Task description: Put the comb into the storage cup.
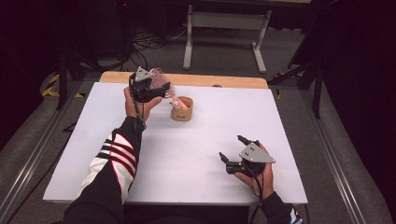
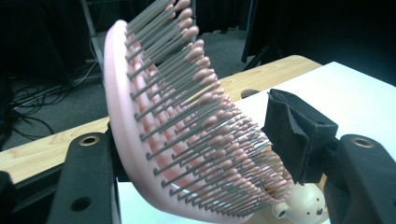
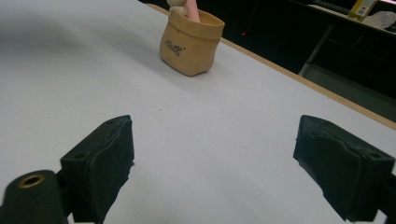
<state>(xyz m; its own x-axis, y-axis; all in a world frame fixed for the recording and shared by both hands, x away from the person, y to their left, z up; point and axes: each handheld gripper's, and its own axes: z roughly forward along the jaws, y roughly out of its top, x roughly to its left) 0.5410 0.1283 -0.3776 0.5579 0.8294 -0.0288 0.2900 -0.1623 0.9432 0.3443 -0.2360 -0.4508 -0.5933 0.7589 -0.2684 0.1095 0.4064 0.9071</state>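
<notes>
Holding above the far left part of the white table top (image 1: 187,154), the left gripper (image 1: 161,92) has a pink plastic hairbrush with grey, pink-tipped bristles (image 2: 187,126) between its jaws. In the left gripper view the brush head stands tilted; its back lies against the left jaw, while the right jaw's pad (image 2: 294,135) stands at the bristle tips. Contact there cannot be confirmed, so whether the brush is clamped cannot be told. The brush's lower edge is cut off at the bottom of that view, and its handle is hidden.

Just beside the brush stands a small tan soft pouch with dark lettering (image 3: 189,44). A pale toy-like item (image 2: 303,207) sits in it, too small to identify, and its top is cut off in the right gripper view.

The right gripper (image 1: 232,149) rests near the table's front right, jaws spread wide with nothing between them, well apart from the pouch.
</notes>
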